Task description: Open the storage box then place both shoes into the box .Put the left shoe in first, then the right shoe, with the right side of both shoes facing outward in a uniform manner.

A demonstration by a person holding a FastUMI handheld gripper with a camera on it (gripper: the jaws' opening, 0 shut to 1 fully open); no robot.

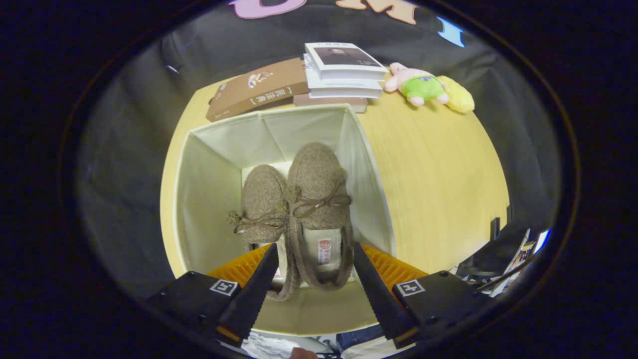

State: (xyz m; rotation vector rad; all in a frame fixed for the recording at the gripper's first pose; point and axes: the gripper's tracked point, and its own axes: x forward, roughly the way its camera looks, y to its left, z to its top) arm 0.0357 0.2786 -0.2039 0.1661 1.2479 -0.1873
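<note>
open cream fabric storage box (209,189) on a round wooden table (438,179), two brown woven slip-on shoes with bows (299,209) side by side inside, gripper (315,257) fingers spread apart, gripping nothing, flanking the right-hand shoe's heel, stacked books (341,70) and plush toy (423,87) at the far side

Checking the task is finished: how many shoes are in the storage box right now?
2. One shoe lies inside the storage box; the other shoe lies touching it, its heel end between the open gripper fingers. The box's bottom is partly hidden beneath them.
</note>
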